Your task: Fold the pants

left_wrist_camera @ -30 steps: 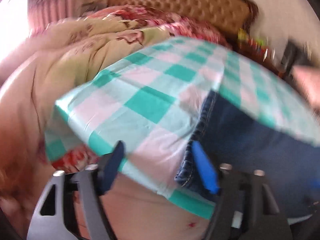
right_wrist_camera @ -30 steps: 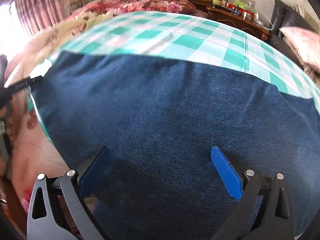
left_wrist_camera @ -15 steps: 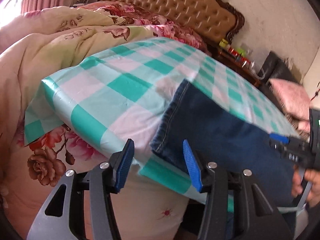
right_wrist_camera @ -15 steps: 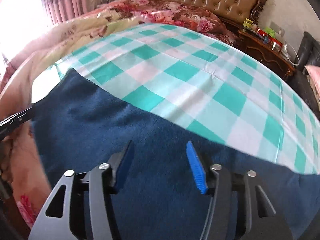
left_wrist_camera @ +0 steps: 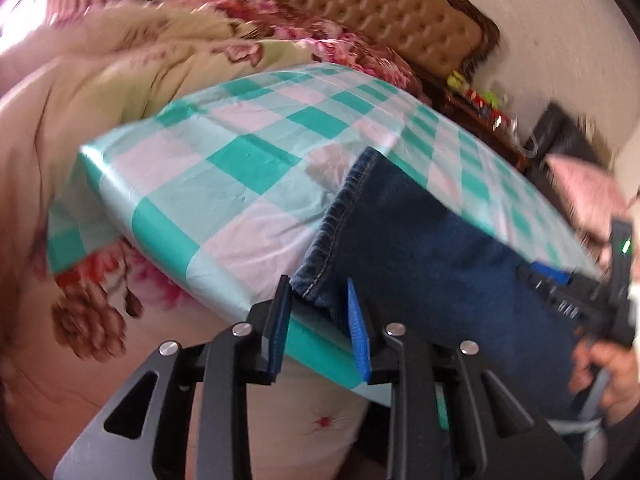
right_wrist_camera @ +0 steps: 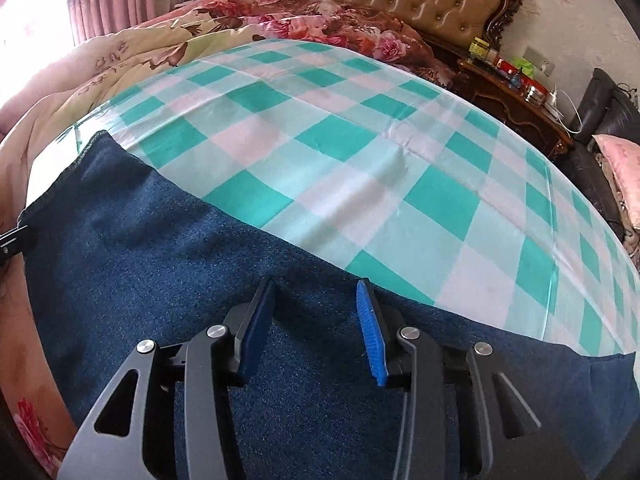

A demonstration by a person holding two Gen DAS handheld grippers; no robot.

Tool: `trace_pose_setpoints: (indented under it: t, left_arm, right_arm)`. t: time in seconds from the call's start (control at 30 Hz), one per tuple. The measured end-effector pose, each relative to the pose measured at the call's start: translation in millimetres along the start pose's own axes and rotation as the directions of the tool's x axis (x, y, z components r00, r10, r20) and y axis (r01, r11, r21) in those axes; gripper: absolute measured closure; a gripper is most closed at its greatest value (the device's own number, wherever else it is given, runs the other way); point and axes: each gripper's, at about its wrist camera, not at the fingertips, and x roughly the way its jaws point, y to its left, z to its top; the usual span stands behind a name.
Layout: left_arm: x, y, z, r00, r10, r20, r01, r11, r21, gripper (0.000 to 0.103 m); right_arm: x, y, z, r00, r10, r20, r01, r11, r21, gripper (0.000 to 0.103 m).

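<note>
Left wrist view: dark blue jeans are laid flat on a checked tablecloth, no fold yet seen, while left gripper and right gripper jaws are being closed around near-edge denim, not yet pinched.

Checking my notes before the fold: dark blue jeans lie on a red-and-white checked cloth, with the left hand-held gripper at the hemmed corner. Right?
Not quite. The checked cloth is teal and white, not red and white, as the right wrist view shows plainly. The rest stands: the jeans are dark blue, and the left hand-held gripper is closing around their hemmed corner.
</note>
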Motion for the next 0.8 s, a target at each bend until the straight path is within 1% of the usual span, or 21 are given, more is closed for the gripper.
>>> trace_pose_setpoints:
  t: [0.07,0.1,0.13,0.17,0.2,0.23,0.27,0.33,0.4,0.43,0.47,0.5,0.57,0.6,0.63,0.7,0.73,0.77,0.8]
  left_arm:
    - [1,5,1,1.000,-0.022,-0.009,0.022,0.999,-0.039,0.074]
    - [2,5,1,1.000,-0.025,-0.012,0.025,0.999,-0.042,0.076]
    - [2,5,2,1.000,-0.018,-0.015,0.018,0.999,-0.035,0.080]
    - [2,3,3,1.000,-0.016,-0.016,0.015,1.000,-0.025,0.082]
    - [2,2,4,1.000,-0.016,-0.017,0.015,1.000,-0.021,0.084]
    - [0,1,6,1.000,-0.016,-0.014,0.016,1.000,-0.021,0.086]
    - [-3,-1,7,1.000,-0.016,-0.008,0.016,1.000,-0.016,0.088]
    - [-9,-8,9,1.000,0.000,0.015,0.000,1.000,0.011,0.089]
    - [-16,-22,11,0.998,0.044,0.041,-0.046,0.997,0.065,0.090]
    - [-21,-35,11,0.995,0.081,0.065,-0.088,0.989,0.117,0.091]
    - [-25,-46,11,0.991,0.104,0.086,-0.116,0.981,0.157,0.094]
    - [-29,-57,11,0.987,0.121,0.107,-0.141,0.970,0.196,0.095]
    - [-40,-90,7,0.967,0.184,0.177,-0.232,0.924,0.305,0.095]
    - [-44,-100,6,0.962,0.191,0.195,-0.248,0.909,0.335,0.095]
    - [-49,-120,0,0.953,0.199,0.229,-0.277,0.878,0.390,0.096]
    - [-53,-153,-11,0.938,0.213,0.275,-0.325,0.816,0.477,0.096]
    - [-53,-169,-18,0.934,0.207,0.290,-0.335,0.788,0.517,0.096]
    - [-52,-189,-28,0.936,0.186,0.299,-0.331,0.756,0.565,0.096]
    - [-50,-202,-36,0.934,0.179,0.311,-0.338,0.724,0.601,0.096]
  right_arm:
    - [0,1,0,1.000,-0.006,-0.001,0.006,1.000,0.000,0.066]
    - [0,2,0,1.000,-0.009,-0.002,0.009,1.000,0.000,0.065]
    - [-1,2,0,1.000,-0.010,-0.003,0.010,1.000,0.002,0.059]
    - [-1,1,0,1.000,-0.015,-0.005,0.015,1.000,0.009,0.046]
    - [-2,-2,-1,1.000,-0.011,-0.007,0.011,1.000,0.021,0.040]
    - [-3,-5,-3,1.000,0.014,-0.007,-0.013,0.999,0.034,0.032]
    - [-8,-11,-4,0.999,0.049,-0.006,-0.049,0.997,0.062,0.030]
    - [-17,-20,-7,0.996,0.085,0.002,-0.085,0.991,0.104,0.030]
    - [-27,-33,-10,0.989,0.147,-0.004,-0.144,0.975,0.169,0.030]
    - [-30,-37,-11,0.985,0.171,-0.011,-0.166,0.967,0.192,0.030]
    - [-33,-45,-14,0.976,0.216,-0.020,-0.205,0.951,0.230,0.030]
    - [-36,-49,-16,0.971,0.239,-0.022,-0.226,0.942,0.250,0.030]
    - [-43,-60,-21,0.957,0.290,-0.013,-0.273,0.913,0.302,0.030]
    - [-49,-68,-25,0.948,0.317,-0.003,-0.298,0.893,0.338,0.030]
    - [-54,-75,-27,0.944,0.329,0.008,-0.310,0.880,0.361,0.030]
    - [-67,-92,-36,0.937,0.347,0.041,-0.332,0.847,0.415,0.029]
    - [-70,-99,-39,0.935,0.351,0.051,-0.338,0.835,0.434,0.029]
    - [-75,-106,-43,0.934,0.352,0.061,-0.340,0.824,0.454,0.028]
    - [-79,-113,-47,0.936,0.346,0.066,-0.335,0.817,0.470,0.028]
